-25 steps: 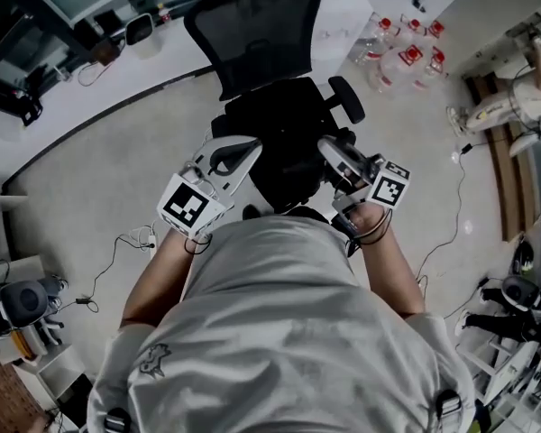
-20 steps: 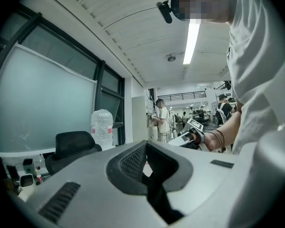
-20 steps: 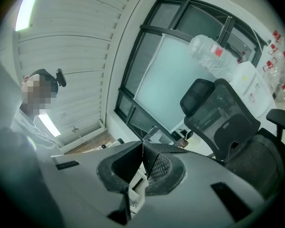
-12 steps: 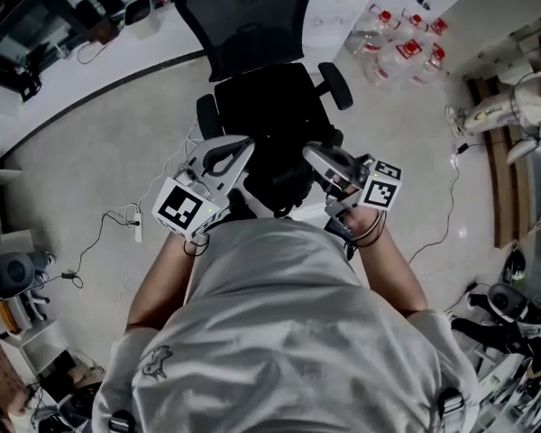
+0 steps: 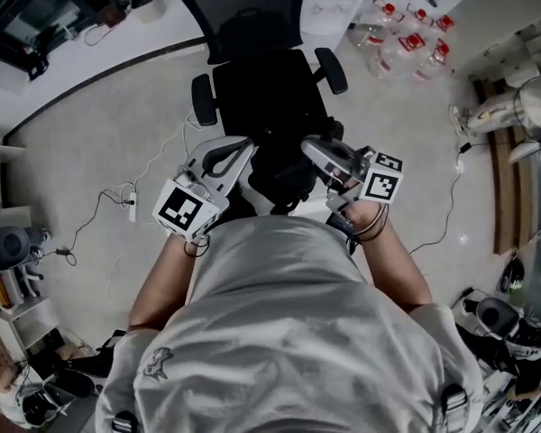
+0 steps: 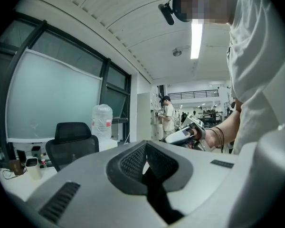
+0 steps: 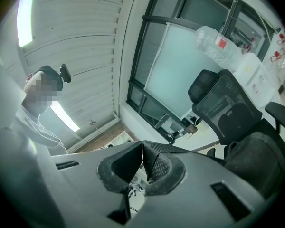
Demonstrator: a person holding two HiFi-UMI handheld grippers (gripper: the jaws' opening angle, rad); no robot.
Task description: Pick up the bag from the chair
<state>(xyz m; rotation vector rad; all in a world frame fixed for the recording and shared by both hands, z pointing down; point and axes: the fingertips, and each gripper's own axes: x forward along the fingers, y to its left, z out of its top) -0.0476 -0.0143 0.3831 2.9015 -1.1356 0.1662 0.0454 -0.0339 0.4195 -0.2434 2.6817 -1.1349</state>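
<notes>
Black fabric of the bag (image 5: 284, 177) sits pinched in the clenched left gripper (image 5: 242, 149). The right gripper (image 5: 314, 149) is clenched too, apparently on the bag as well. It hangs mid-frame, below the chair (image 5: 270, 97). We judge the lift is underway; next, carry it clear, both grips held.

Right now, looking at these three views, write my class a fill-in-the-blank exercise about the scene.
The office chair is ___ in colour. The right gripper has its jaws ___. The red-capped bottles stand on the ___. Missing words: black; shut; floor.
</notes>
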